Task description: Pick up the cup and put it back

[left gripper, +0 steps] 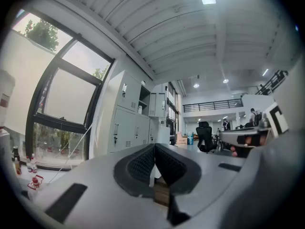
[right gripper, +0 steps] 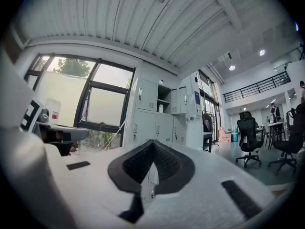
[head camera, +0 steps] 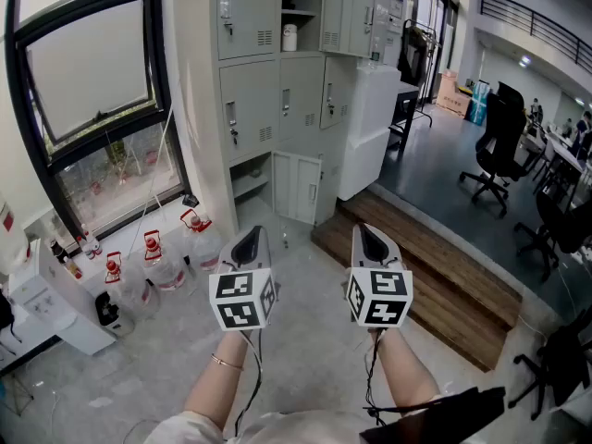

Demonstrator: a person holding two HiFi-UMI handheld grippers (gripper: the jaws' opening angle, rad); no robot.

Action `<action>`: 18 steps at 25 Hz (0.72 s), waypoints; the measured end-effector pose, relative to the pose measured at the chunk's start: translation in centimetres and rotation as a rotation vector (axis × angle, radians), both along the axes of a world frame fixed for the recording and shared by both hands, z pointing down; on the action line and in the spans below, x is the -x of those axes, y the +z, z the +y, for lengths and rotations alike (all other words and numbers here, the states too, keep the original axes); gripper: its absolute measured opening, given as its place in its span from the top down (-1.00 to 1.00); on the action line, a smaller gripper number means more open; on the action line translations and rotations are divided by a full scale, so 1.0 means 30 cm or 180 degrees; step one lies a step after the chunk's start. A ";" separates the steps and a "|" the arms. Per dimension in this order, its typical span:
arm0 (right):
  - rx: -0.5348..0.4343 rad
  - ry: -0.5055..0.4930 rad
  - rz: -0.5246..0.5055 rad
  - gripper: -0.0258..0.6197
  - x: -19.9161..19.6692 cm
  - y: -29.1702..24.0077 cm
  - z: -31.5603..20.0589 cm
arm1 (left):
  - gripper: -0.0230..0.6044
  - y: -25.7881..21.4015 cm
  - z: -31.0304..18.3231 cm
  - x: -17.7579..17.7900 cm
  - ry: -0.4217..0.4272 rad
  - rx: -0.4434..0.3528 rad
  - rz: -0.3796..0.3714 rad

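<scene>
A small white cup (head camera: 289, 37) stands on a shelf in an open compartment high up in the grey lockers (head camera: 250, 81), far ahead of both grippers. It also shows small in the left gripper view as the cup (left gripper: 139, 109) and in the right gripper view as the cup (right gripper: 161, 108). My left gripper (head camera: 248, 239) and right gripper (head camera: 368, 234) are held side by side at waist height, pointing toward the lockers. In the left gripper view the left gripper (left gripper: 155, 147) is shut on nothing. The right gripper (right gripper: 153, 144) is also shut and empty.
Several water jugs with red caps (head camera: 153, 257) stand on the floor under the window at left, near a white dispenser (head camera: 37, 308). A wooden step (head camera: 435, 266) runs along the right. A white cabinet (head camera: 365, 128) adjoins the lockers. Black office chairs (head camera: 499, 146) stand farther right.
</scene>
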State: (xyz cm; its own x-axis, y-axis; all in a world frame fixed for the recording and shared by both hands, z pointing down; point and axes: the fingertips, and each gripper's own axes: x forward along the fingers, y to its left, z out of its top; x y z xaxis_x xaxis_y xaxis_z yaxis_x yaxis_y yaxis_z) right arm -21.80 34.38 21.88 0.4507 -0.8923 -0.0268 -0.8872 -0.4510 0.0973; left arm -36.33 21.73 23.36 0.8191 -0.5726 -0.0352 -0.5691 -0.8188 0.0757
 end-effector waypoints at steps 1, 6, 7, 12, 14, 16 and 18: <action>0.0007 0.0010 -0.0015 0.95 0.003 0.006 -0.007 | 0.90 0.006 -0.006 0.005 0.0003 0.0001 -0.0007; 0.0071 0.0083 0.0006 0.95 0.030 0.029 -0.059 | 0.90 0.026 -0.051 0.031 0.0056 -0.0015 -0.0058; 0.0085 0.0095 0.0016 0.95 0.036 0.033 -0.069 | 0.90 0.032 -0.062 0.036 0.0073 -0.0026 -0.0081; 0.0045 0.0084 -0.0138 0.95 0.056 0.053 -0.104 | 0.90 0.053 -0.115 0.064 0.0104 -0.0016 -0.0151; 0.0066 0.0147 -0.0158 0.95 0.036 0.061 -0.118 | 0.90 0.056 -0.140 0.060 0.0101 -0.0002 -0.0139; 0.0082 0.0193 -0.0183 0.95 0.012 0.079 -0.134 | 0.90 0.068 -0.163 0.047 0.0100 0.0019 -0.0121; 0.0064 0.0222 -0.0250 0.95 -0.014 0.101 -0.150 | 0.90 0.087 -0.187 0.028 0.0093 0.0074 -0.0093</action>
State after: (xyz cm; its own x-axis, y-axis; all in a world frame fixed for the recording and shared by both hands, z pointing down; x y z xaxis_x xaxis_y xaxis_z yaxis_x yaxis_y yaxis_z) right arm -21.37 29.88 24.91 0.5118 -0.8586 0.0288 -0.8589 -0.5107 0.0384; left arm -37.17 16.12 25.97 0.8359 -0.5488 0.0021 -0.5473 -0.8333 0.0787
